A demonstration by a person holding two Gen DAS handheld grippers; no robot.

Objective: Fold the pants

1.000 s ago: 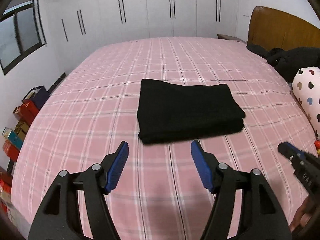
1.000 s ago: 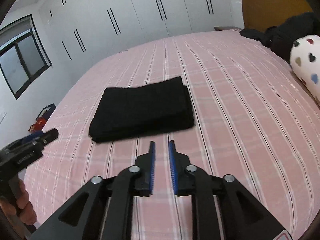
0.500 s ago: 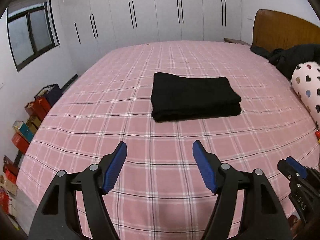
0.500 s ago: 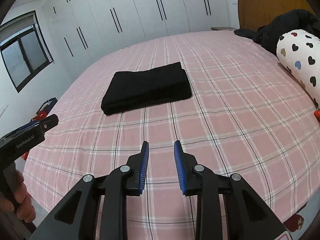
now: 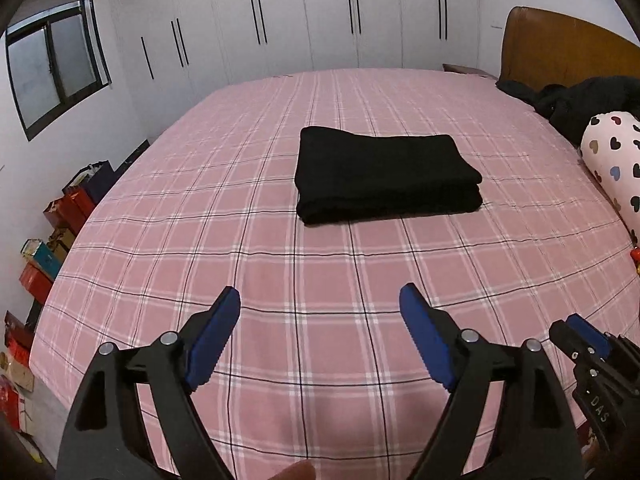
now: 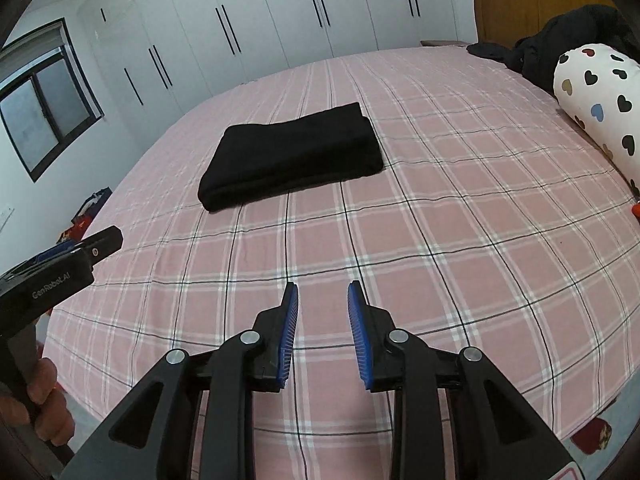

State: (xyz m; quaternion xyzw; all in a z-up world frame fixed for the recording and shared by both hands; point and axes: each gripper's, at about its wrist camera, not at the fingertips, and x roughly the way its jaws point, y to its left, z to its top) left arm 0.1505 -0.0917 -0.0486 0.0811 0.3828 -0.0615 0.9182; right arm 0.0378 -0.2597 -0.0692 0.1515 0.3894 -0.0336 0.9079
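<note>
The black pants (image 5: pixel 384 174) lie folded into a neat rectangle on the pink plaid bed (image 5: pixel 200 240), also seen as black pants (image 6: pixel 292 156) in the right wrist view. My left gripper (image 5: pixel 320 300) hovers over the bed's near part, well short of the pants, its jaws opening with nothing between them. My right gripper (image 6: pixel 322 292) hangs over the near bedsheet too, its blue pads a narrow gap apart and empty. Each gripper shows at the edge of the other's view: right gripper (image 5: pixel 580 332), left gripper (image 6: pixel 96 244) held by a hand (image 6: pixel 44 392).
A heart-print pillow (image 6: pixel 600 108) and a heap of dark clothes (image 6: pixel 576 36) lie at the right by the wooden headboard (image 5: pixel 560 52). White wardrobes (image 5: pixel 320 20) line the far wall. Boxes and bags (image 5: pixel 52 240) crowd the floor left of the bed.
Both grippers have drawn back from the folded pants toward the bed's near edge. The left jaws spread wider; the right jaws parted slightly.
</note>
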